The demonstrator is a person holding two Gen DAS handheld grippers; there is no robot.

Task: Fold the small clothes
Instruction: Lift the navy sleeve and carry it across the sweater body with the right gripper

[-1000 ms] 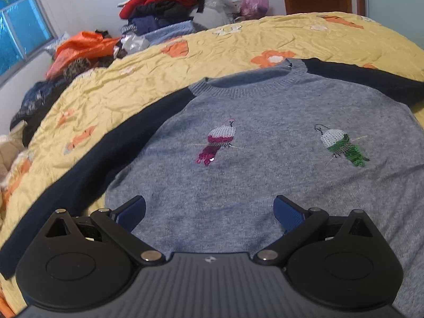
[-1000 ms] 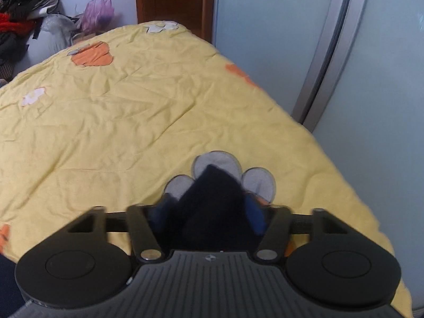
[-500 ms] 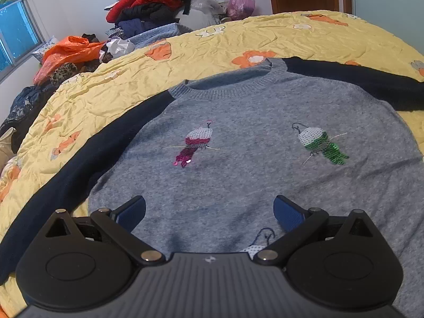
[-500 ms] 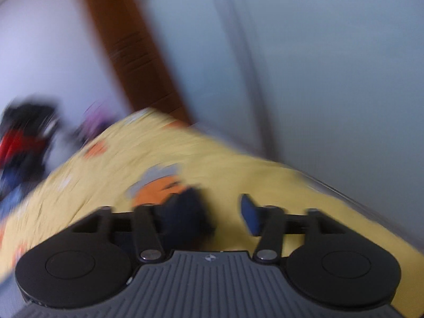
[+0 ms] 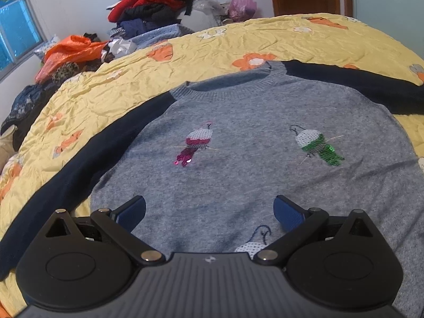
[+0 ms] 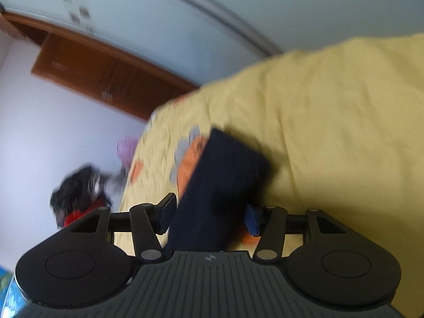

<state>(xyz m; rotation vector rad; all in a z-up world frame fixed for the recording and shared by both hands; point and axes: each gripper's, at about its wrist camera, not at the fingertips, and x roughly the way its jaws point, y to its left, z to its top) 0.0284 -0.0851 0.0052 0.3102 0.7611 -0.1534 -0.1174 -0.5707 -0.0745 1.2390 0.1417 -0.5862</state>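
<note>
Right wrist view: my right tongs point(image 6: 209, 218) are gripping the navy sleeve end point(image 6: 225, 182), lifting it off the bed point(image 6: 331, 122). My left tongs point(image 5: 209, 212) are hanging released over the sweater point(image 5: 251, 143), spread flat mid-bed. Next, I judge, I'm folding the sleeve across the chest.

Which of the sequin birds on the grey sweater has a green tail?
The bird on the right in the left wrist view: white head, green sequin tail. The middle-left bird has a magenta tail; the bird behind the left gripper is mostly hidden.
</note>
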